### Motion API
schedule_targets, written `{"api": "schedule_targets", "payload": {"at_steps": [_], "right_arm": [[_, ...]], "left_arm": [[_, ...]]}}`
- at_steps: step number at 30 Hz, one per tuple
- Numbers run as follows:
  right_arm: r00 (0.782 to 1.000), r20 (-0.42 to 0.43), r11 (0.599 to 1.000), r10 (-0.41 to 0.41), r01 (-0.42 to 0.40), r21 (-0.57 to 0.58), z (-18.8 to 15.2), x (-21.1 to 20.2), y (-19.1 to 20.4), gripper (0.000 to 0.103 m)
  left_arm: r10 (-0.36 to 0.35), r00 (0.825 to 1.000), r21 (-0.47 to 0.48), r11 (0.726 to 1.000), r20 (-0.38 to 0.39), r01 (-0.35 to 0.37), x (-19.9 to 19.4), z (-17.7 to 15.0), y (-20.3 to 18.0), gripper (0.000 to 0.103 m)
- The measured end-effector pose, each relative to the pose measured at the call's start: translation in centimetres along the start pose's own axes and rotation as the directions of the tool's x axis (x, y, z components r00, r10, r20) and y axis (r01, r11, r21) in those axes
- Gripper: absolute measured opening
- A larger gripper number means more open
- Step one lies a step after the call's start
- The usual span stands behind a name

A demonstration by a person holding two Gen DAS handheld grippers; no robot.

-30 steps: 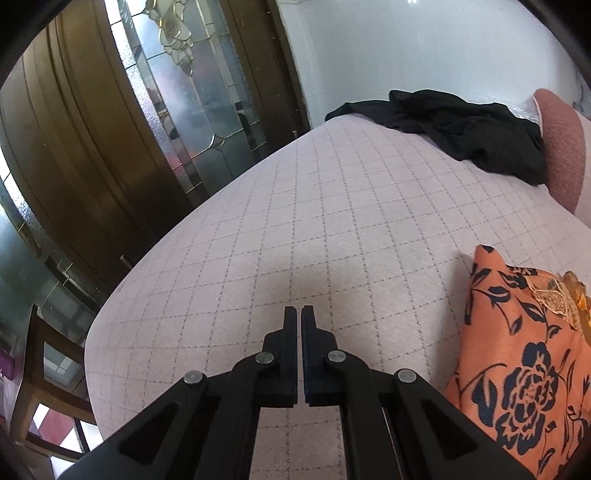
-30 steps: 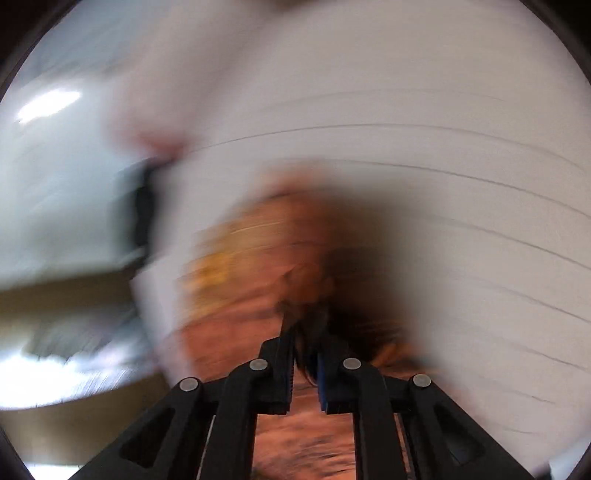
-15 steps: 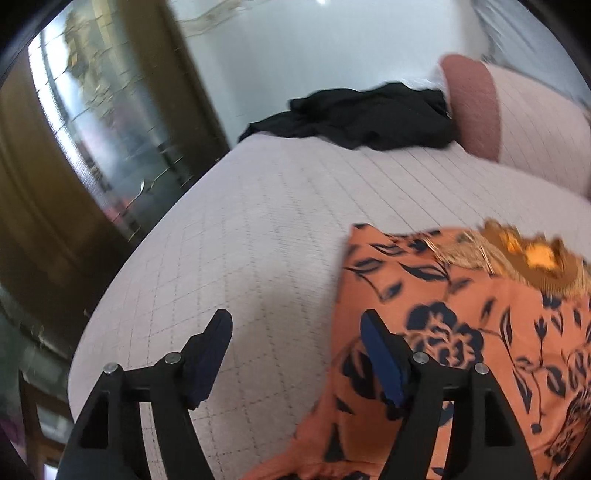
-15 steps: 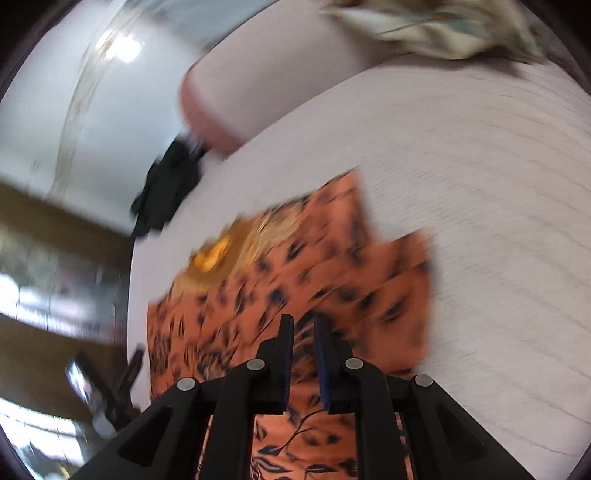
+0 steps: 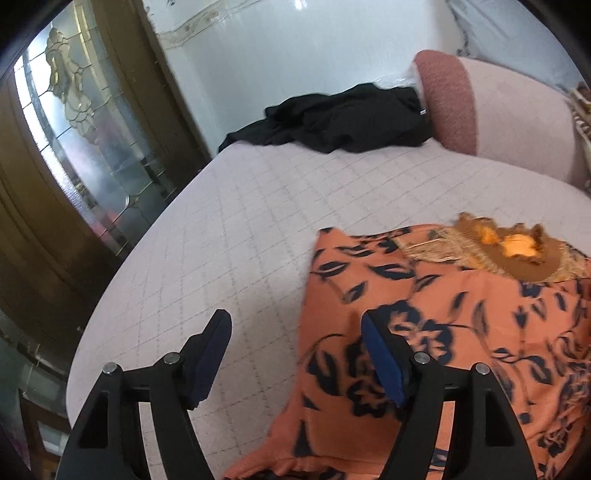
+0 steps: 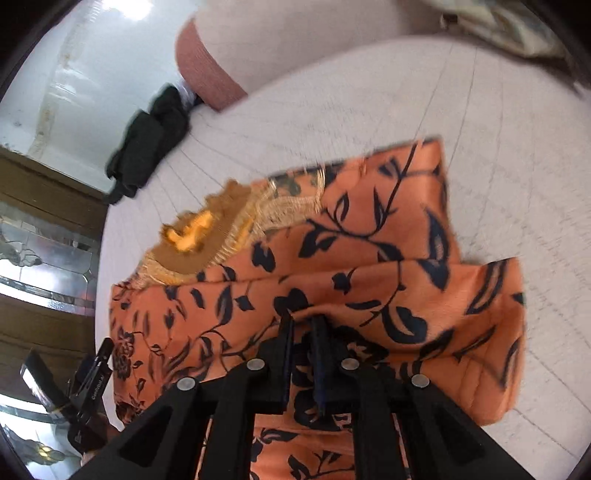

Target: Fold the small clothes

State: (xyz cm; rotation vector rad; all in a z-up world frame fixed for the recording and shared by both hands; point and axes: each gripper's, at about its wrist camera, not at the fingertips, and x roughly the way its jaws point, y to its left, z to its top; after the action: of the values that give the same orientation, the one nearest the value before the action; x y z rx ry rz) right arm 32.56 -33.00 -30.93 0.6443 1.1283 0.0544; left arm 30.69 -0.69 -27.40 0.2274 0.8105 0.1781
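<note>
An orange garment with dark blue flowers and a gold-brown embroidered neck [image 5: 461,314] lies on the quilted pale pink bed [image 5: 240,240]. My left gripper [image 5: 295,350] is open just above the garment's left edge, one finger over the bed and one over the cloth. In the right wrist view the same garment [image 6: 369,258] is partly folded over, and my right gripper [image 6: 303,325] is shut on a fold of it near its middle. The left gripper shows small at the garment's left edge [image 6: 92,376].
A black garment [image 5: 340,118] lies crumpled at the far end of the bed by a pink-ended bolster pillow [image 5: 491,110]. A wooden door with patterned glass [image 5: 85,129] stands left of the bed. Another patterned cloth [image 6: 509,26] lies at the far right.
My left gripper has opened and swung right to the garment's left edge. My right gripper has carried the pinched fold across the garment and slowed.
</note>
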Motion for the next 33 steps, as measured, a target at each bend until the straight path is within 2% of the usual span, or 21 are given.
{"api": "schedule_targets", "payload": {"at_steps": [2, 4, 6, 9, 12, 14, 17, 19, 21, 22, 24, 27, 28, 31, 33], "right_arm": [[0.998, 0.035, 0.999, 0.049, -0.049, 0.004, -0.5, -1.1, 0.1, 0.014], [0.995, 0.005, 0.995, 0.101, -0.101, -0.016, -1.6, -1.1, 1.2, 0.014], [0.993, -0.021, 0.991, 0.118, -0.119, -0.062, -2.6, -1.2, 2.3, 0.014], [0.999, -0.023, 0.992, 0.047, -0.05, -0.115, -3.7, 0.0, 3.7, 0.014], [0.989, -0.13, 0.989, -0.063, 0.045, -0.137, -4.1, 3.2, 3.7, 0.015], [0.99, -0.109, 0.98, -0.09, 0.069, -0.188, -4.7, 3.2, 4.4, 0.015], [0.981, -0.147, 0.964, -0.128, 0.089, -0.251, -4.6, 2.7, 6.0, 0.016], [0.989, -0.128, 0.97, -0.07, 0.037, -0.241, -3.4, 1.6, 6.9, 0.016], [0.996, -0.069, 0.974, -0.049, 0.033, -0.225, -2.0, 0.8, 7.6, 0.016], [0.997, -0.036, 0.972, -0.073, 0.063, -0.227, -1.1, 0.8, 8.1, 0.016], [0.992, -0.024, 0.965, -0.121, 0.112, -0.236, -0.1, 2.0, 8.9, 0.016], [0.975, -0.096, 0.957, -0.199, 0.172, -0.232, 1.0, 6.0, 8.5, 0.017], [0.972, -0.101, 0.954, -0.21, 0.181, -0.24, 1.2, 7.1, 8.6, 0.017], [0.976, -0.009, 0.94, -0.216, 0.205, -0.272, 2.3, 7.3, 9.9, 0.016], [0.975, -0.017, 0.948, -0.219, 0.209, -0.239, 3.2, 7.5, 10.1, 0.016]], "left_arm": [[-0.025, 1.0, 0.018, 1.0, 0.013, 0.025, -0.4, -0.2, -0.7, 0.073], [-0.039, 0.999, 0.04, 0.998, 0.008, 0.039, -0.4, -0.4, -1.3, 0.074], [-0.034, 0.999, 0.06, 0.998, -0.015, 0.035, 0.1, -0.7, -1.9, 0.074], [-0.006, 0.998, 0.082, 0.997, -0.055, 0.011, 1.2, -1.2, -2.6, 0.074], [-0.002, 0.998, 0.09, 0.996, -0.064, 0.008, 1.3, -1.4, -2.7, 0.074], [-0.003, 0.998, 0.095, 0.995, -0.058, 0.008, 1.2, -1.3, -2.6, 0.074], [-0.015, 0.998, 0.082, 0.996, -0.063, 0.02, 1.1, -1.3, -2.5, 0.074], [-0.022, 0.998, 0.08, 0.996, -0.061, 0.027, 1.0, -1.3, -2.3, 0.074], [-0.024, 0.998, 0.082, 0.996, -0.055, 0.028, 1.0, -1.3, -2.2, 0.074], [-0.025, 0.998, 0.081, 0.996, -0.055, 0.03, 1.0, -1.3, -2.2, 0.074], [-0.035, 0.998, 0.077, 0.996, -0.055, 0.039, 1.1, -1.3, -2.1, 0.074], [-0.055, 0.997, 0.064, 0.996, -0.052, 0.058, 0.9, -1.2, -1.9, 0.074], [-0.06, 0.997, 0.061, 0.996, -0.048, 0.063, 0.8, -1.2, -1.9, 0.074], [-0.068, 0.997, 0.061, 0.996, -0.039, 0.07, 0.6, -1.1, -1.9, 0.074], [-0.07, 0.997, 0.058, 0.996, -0.042, 0.073, 0.7, -1.1, -1.8, 0.074]]}}
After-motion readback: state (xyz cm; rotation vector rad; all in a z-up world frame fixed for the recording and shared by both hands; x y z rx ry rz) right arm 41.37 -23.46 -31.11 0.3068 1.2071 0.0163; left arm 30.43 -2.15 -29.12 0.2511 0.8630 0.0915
